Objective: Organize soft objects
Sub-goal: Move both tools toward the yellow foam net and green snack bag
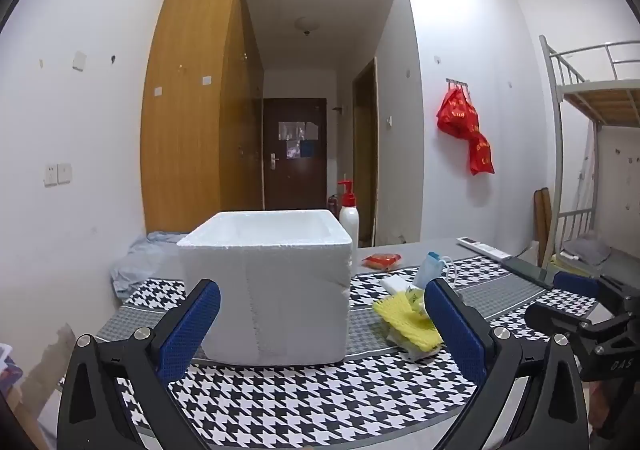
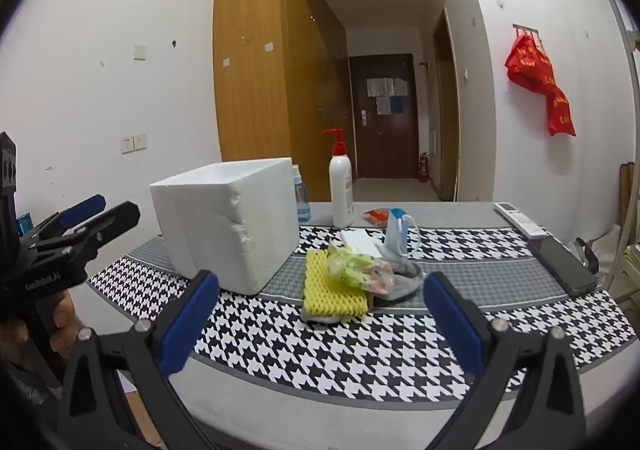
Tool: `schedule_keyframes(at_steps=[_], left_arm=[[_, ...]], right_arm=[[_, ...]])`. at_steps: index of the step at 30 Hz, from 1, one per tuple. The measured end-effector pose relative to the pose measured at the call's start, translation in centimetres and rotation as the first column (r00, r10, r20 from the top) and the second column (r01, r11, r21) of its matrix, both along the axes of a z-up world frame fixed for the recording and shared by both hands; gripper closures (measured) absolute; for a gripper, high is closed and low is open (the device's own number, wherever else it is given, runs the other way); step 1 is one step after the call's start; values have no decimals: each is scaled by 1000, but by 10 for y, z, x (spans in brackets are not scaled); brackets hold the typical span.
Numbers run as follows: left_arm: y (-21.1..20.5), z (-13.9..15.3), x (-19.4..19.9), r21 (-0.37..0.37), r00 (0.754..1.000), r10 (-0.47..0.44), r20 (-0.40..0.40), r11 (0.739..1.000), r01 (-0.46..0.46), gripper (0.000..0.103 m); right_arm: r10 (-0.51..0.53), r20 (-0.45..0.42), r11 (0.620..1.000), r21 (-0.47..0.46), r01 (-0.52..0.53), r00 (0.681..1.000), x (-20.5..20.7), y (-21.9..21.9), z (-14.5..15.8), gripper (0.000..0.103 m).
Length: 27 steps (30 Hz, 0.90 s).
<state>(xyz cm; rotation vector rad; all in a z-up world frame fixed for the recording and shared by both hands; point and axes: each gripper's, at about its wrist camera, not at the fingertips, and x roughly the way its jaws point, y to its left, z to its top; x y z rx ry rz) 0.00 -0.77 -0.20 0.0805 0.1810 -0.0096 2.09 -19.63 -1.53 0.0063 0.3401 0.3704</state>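
Observation:
A white foam box (image 1: 266,282) stands open-topped on the houndstooth table cloth (image 1: 312,402); it also shows in the right wrist view (image 2: 228,221). Right of it lies a pile of soft things: a yellow foam net (image 2: 330,286), a crumpled green-pink bag (image 2: 356,264), a grey cloth (image 2: 404,278), a white tissue pack (image 2: 362,242) and a blue face mask (image 2: 398,232). The yellow net also shows in the left wrist view (image 1: 408,324). My left gripper (image 1: 322,330) is open and empty just before the box. My right gripper (image 2: 320,318) is open and empty before the pile.
A white pump bottle (image 2: 341,189) and a small blue bottle (image 2: 302,199) stand behind the box. A red packet (image 2: 376,215), a white remote (image 2: 518,221) and a dark phone (image 2: 562,264) lie at the back right. The table's front edge is near both grippers.

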Motion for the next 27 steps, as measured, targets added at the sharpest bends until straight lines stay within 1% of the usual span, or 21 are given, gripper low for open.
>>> schedule_keyframes(at_steps=[1, 3, 4, 6, 8, 14, 17, 19, 22, 27], left_arm=[[-1, 0, 3, -9, 1000, 11, -13, 1000, -11, 1], [-7, 0, 9, -5, 1000, 4, -30, 1000, -4, 1], [1, -1, 7, -46, 1000, -3, -27, 999, 1, 1], [4, 1, 4, -62, 1000, -10, -22, 998, 8, 1], [8, 0, 3, -64, 1000, -12, -22, 998, 11, 1], [4, -1, 3, -42, 999, -18, -27, 999, 17, 1], [5, -2, 5, -55, 999, -32, -35, 998, 30, 1], [6, -1, 5, -68, 999, -22, -30, 997, 20, 1], [9, -1, 7, -76, 999, -13, -34, 997, 10, 1], [9, -2, 6, -59, 999, -18, -29, 998, 17, 1]], right_arm=[[0, 1, 1000, 0, 0, 1000, 0, 0, 0, 0], [-1, 2, 1000, 2, 1, 1000, -2, -1, 0, 0], [-3, 3, 1000, 4, 3, 1000, -3, -1, 1, 0], [-3, -1, 1000, 5, 3, 1000, -1, -4, 1, 0], [-7, -10, 1000, 5, 7, 1000, 1, -2, -1, 0], [-11, -6, 1000, 3, 11, 1000, 0, -3, -1, 0], [-10, -13, 1000, -5, 10, 1000, 3, -2, -1, 0], [-10, -13, 1000, -4, 10, 1000, 3, -3, -1, 0], [-9, -6, 1000, 18, 9, 1000, 3, -6, 1, 0], [-15, -5, 1000, 13, 15, 1000, 5, -5, 1, 0]])
